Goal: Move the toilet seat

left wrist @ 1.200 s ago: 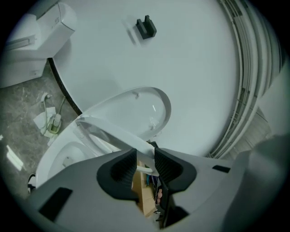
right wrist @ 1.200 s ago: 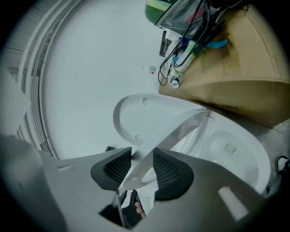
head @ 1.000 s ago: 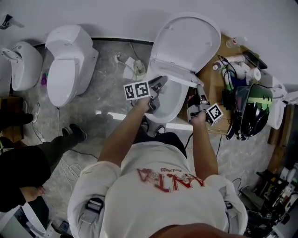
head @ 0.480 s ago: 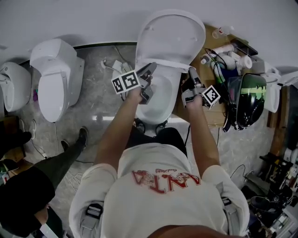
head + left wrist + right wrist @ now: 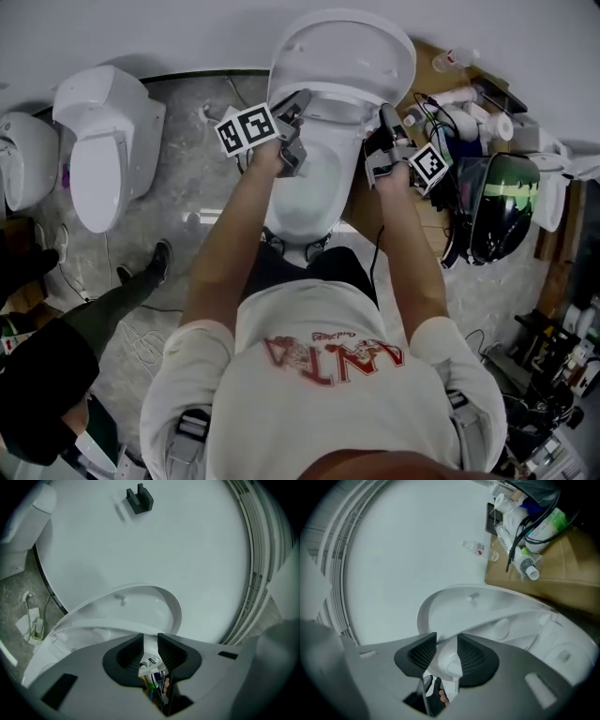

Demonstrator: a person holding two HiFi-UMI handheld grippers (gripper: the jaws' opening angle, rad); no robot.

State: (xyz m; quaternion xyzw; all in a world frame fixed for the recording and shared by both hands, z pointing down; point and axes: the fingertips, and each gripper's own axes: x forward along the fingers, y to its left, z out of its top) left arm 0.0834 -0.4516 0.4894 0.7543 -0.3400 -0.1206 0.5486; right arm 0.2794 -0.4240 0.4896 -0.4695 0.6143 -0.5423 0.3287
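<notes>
Most of a lift looks done, if up is the goal: the toilet seat stands raised and steeply tilted back toward the wall, upper centre of the head view, well clear of the bowl below it. We can't tell whether it rests on anything behind. The left hand-held gripper pinches the seat's edge at frame left, white rim squeezed between its pads. The right hand-held gripper pinches the opposite edge the same way. Neither side is released yet. Remaining, as we read it: bring the seat to its end stop, then let go on both sides. If down is the goal, nearly all the travel remains. The second toilet at left and the bottles at upper right sit well apart, not in the way.
</notes>
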